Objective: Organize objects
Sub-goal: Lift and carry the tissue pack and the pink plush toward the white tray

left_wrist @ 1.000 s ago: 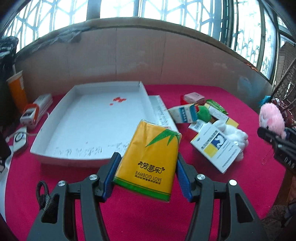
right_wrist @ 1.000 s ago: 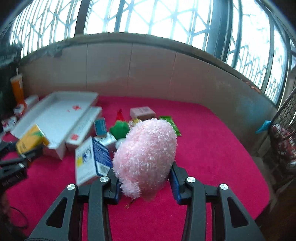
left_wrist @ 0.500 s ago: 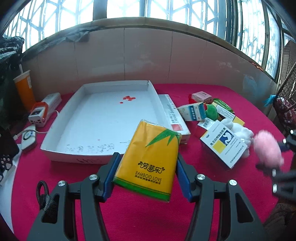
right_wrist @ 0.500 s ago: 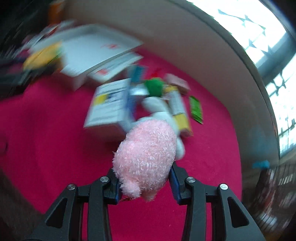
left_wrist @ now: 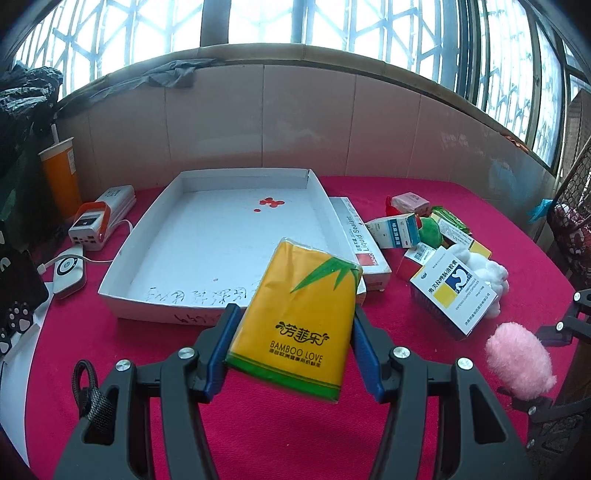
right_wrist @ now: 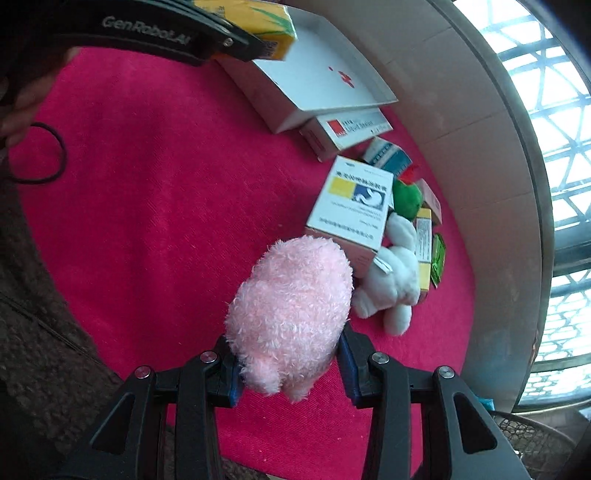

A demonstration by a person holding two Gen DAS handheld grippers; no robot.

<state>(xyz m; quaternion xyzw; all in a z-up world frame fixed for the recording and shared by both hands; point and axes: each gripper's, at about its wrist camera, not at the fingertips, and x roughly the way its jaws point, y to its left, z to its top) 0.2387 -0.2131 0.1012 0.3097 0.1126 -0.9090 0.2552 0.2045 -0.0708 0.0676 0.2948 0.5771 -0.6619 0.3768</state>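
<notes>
My left gripper [left_wrist: 293, 332] is shut on a yellow tissue pack [left_wrist: 299, 317] and holds it tilted in the air just in front of the white tray [left_wrist: 122, 295]. The tray's floor is bare except for red marks. In the right wrist view my right gripper [right_wrist: 288, 354] is shut on a pink plush toy [right_wrist: 291, 302], low over the red cloth beside the pile of boxes. In the left wrist view that pink plush toy [left_wrist: 517, 356] shows at the far right. The tissue pack [right_wrist: 269, 26] also appears at the top of the right wrist view.
A liquid sealant box [left_wrist: 360, 240] lies against the tray's right wall. Right of it are a blue-and-yellow medicine box [left_wrist: 452, 291], a white plush [left_wrist: 487, 269], a green plush [left_wrist: 428, 230] and small cartons. An orange cup [left_wrist: 61, 177] and a power bank [left_wrist: 96, 221] stand left of the tray.
My right gripper has rolled and sunk toward the cloth with the pink plush, which has come nearer the medicine box. The left gripper has stayed almost still with the tissue pack.
</notes>
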